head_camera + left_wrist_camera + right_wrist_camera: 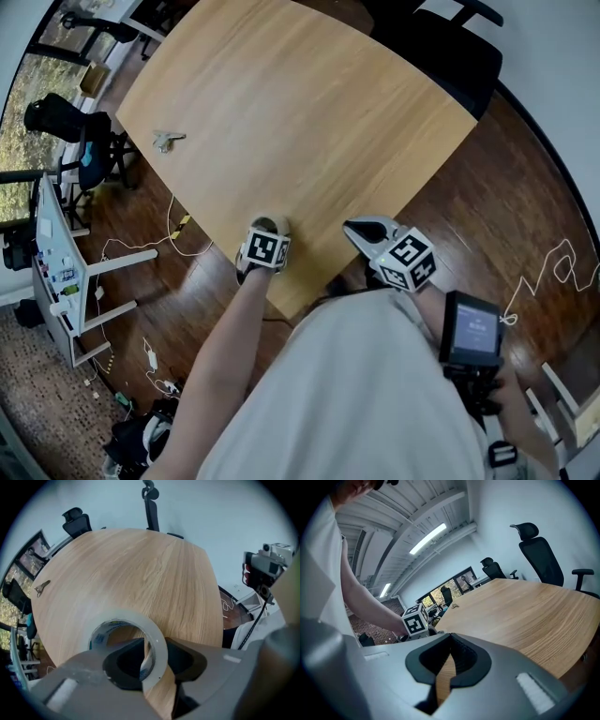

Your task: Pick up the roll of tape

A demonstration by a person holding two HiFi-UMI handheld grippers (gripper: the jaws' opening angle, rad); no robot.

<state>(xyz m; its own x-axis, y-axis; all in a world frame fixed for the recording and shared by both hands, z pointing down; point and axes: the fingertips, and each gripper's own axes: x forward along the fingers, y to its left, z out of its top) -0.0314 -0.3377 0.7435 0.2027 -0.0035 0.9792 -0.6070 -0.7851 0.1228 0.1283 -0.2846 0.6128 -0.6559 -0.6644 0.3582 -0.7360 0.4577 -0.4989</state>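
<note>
**Task item.** The roll of tape [126, 617] lies flat on the wooden surface [300, 112], close to its near corner. The open ring faces up and bare wood shows through the hole. In the head view only a sliver of the roll shows, just beyond the left claw's marker cube [264, 249].

**Left claw.** The left claw [156, 658] points steeply down over the roll's near side. Its jaws straddle the wall of the ring, one inside the hole and the other against the outer face. Both appear to be in contact with the wall, which fills the gap between them. The claw is closed on the tape at that width. The roll's underside still rests on the surface.

**Right claw.** The right claw [449, 667] is held nearly level at the near edge of the surface, beside the left claw and apart from the roll. Its jaws are drawn together at the tips. Only a thin slit of wood shows behind them, and nothing lies between them.

**Other.** A small metallic item [169, 141] lies near the far left edge, well apart from the roll. A black office chair [541, 555] stands at the far side.
</note>
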